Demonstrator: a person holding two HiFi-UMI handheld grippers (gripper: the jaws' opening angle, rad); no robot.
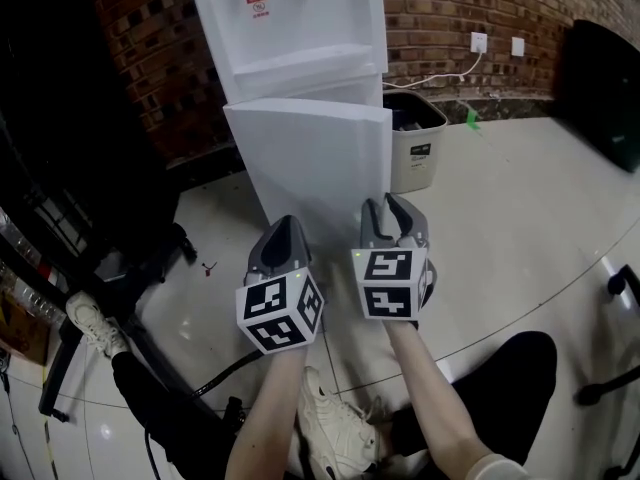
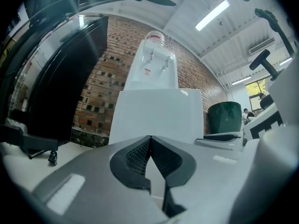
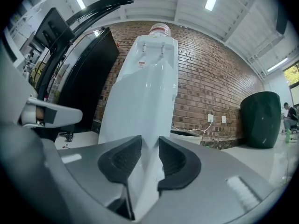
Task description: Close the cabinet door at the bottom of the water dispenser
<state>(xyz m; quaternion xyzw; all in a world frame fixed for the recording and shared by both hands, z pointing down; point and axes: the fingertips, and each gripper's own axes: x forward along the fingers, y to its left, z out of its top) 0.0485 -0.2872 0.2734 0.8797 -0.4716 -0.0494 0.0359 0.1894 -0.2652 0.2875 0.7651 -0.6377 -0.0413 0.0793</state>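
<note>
White cabinet door (image 3: 145,171) edge sits clamped between right gripper (image 3: 149,149) jaws.

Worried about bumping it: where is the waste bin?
In the head view the waste bin stands just right of the open cabinet door of the water dispenser, by the brick wall.

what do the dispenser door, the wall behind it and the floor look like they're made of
The door looks like smooth white plastic or painted sheet metal, with a soft sheen; I can't tell which. The wall is matte red-brown brick with visible mortar joints. The floor seems to be pale glossy tile or polished stone: it shows reflections and thin seam lines.
</note>
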